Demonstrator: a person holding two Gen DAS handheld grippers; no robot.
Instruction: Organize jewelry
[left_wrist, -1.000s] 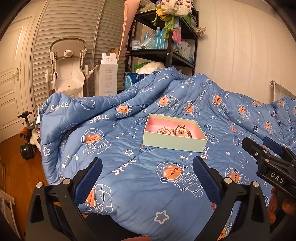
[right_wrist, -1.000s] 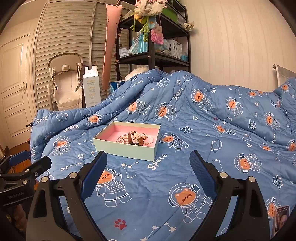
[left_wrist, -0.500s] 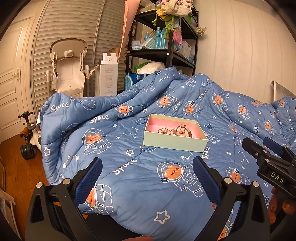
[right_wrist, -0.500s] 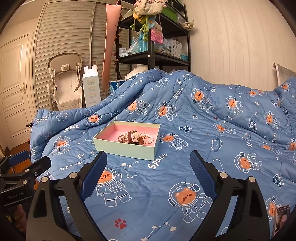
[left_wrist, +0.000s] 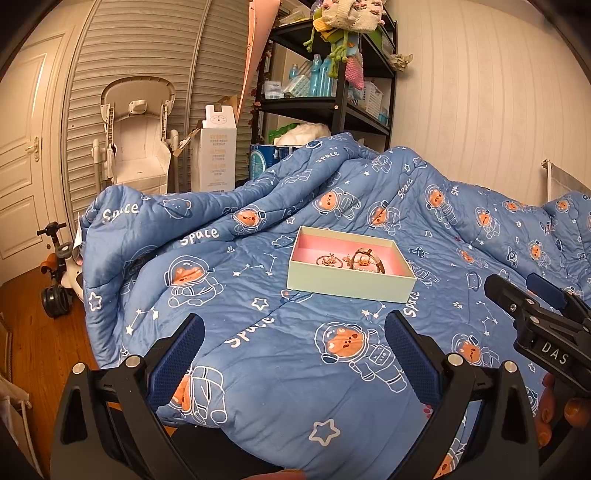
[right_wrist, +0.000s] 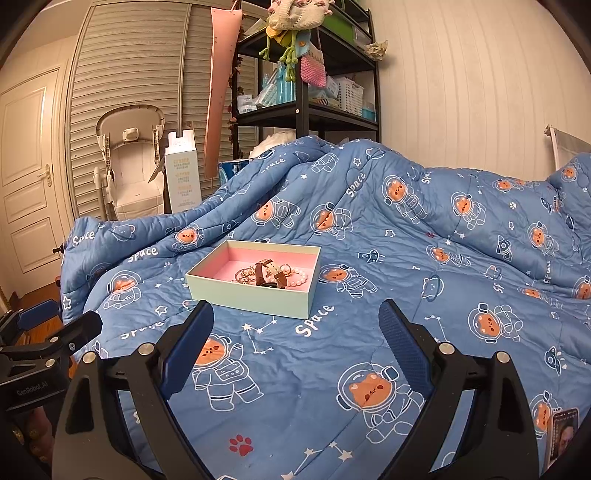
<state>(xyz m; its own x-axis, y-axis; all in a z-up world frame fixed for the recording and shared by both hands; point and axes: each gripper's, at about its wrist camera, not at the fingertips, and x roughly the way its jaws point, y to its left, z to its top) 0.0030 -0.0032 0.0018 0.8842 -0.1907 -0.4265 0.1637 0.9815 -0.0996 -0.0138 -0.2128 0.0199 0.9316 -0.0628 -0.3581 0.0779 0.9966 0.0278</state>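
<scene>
A pale green cardboard box with pink lining holding a tangled brown-strapped watch and bead bracelets sits on the blue astronaut-bear quilt. Left gripper and right gripper hover nearby, jaws spread, empty. A black metal shelf stands behind; individual pieces are indistinct.

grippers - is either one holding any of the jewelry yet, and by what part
Nothing is held. The left gripper and the right gripper are both open over the quilt, short of the box where the jewelry lies.
</scene>
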